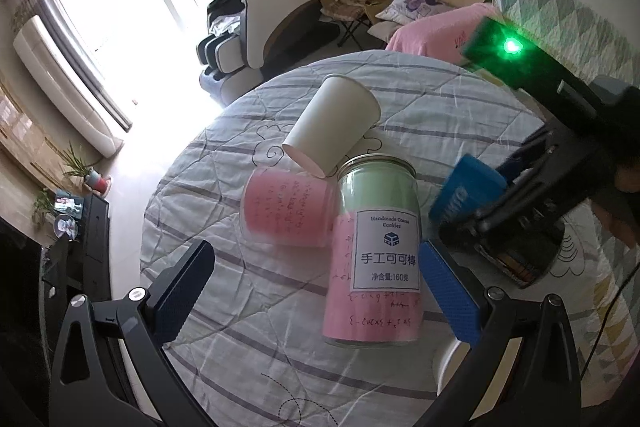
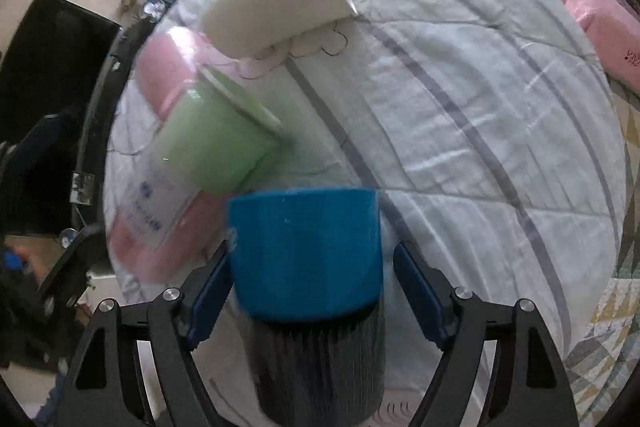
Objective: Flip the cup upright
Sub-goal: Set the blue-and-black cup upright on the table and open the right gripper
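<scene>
A blue cup with a dark ribbed lower part point(image 2: 306, 255) sits between my right gripper's fingers point(image 2: 310, 291), its blue end pointing away from the camera. The left pad touches it; the right pad stands a little apart. The same cup point(image 1: 466, 193) shows at the right of the left wrist view, held off the table by the right gripper. My left gripper point(image 1: 316, 291) is open and empty, its fingers on either side of a tall clear jar point(image 1: 376, 247).
The jar with green and pink paper inside lies on the quilted round table point(image 1: 248, 307). A pink-lined glass point(image 1: 286, 211) and a white paper cup point(image 1: 334, 125) lie on their sides beside it. Chairs and a sofa stand beyond the table.
</scene>
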`<state>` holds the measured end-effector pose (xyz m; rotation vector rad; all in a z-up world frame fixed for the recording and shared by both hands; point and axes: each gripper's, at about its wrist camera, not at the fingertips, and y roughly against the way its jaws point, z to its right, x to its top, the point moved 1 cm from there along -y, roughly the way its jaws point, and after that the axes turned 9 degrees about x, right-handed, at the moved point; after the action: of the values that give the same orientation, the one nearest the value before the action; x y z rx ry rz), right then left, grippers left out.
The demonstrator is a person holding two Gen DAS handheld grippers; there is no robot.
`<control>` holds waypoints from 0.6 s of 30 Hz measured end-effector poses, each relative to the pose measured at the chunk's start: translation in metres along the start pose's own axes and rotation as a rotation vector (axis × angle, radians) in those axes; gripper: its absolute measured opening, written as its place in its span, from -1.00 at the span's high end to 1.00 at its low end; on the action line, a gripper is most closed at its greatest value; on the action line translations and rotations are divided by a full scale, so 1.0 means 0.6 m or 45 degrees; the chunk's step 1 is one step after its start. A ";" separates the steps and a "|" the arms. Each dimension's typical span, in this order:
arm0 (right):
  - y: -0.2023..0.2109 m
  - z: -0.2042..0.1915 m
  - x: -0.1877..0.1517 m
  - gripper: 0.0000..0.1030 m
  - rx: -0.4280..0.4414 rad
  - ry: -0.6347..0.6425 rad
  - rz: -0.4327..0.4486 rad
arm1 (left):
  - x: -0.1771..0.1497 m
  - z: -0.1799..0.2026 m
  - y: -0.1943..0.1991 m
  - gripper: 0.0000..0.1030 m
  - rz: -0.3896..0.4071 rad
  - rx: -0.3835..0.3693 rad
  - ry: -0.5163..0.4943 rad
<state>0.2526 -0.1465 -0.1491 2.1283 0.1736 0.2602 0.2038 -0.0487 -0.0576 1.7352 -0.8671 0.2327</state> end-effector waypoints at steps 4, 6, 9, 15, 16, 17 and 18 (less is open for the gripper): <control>0.034 -0.030 -0.013 -0.32 -0.035 0.117 0.164 | -0.002 -0.002 0.011 -1.00 0.024 -0.005 0.009; 0.063 -0.043 -0.024 -0.32 -0.037 0.213 0.335 | -0.004 -0.006 0.018 -1.00 0.037 -0.001 0.025; 0.093 -0.054 -0.065 -0.32 -0.042 0.360 0.648 | -0.010 -0.017 0.033 -1.00 0.068 0.024 0.065; 0.082 -0.059 -0.150 -0.33 -0.125 0.530 0.895 | -0.043 -0.049 0.091 -1.00 0.237 0.182 0.287; 0.083 -0.064 -0.155 -0.33 -0.135 0.535 0.908 | -0.051 -0.054 0.103 -1.00 0.270 0.229 0.340; 0.081 -0.071 -0.156 -0.33 -0.140 0.548 0.915 | -0.053 -0.057 0.109 -1.00 0.284 0.261 0.361; 0.080 -0.077 -0.159 -0.36 -0.146 0.559 0.912 | -0.059 -0.060 0.122 -1.00 0.317 0.301 0.388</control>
<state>0.1500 -0.1564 -0.0957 1.9193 -0.3557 1.1273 0.1406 -0.0088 -0.0094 1.7446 -0.8528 0.7723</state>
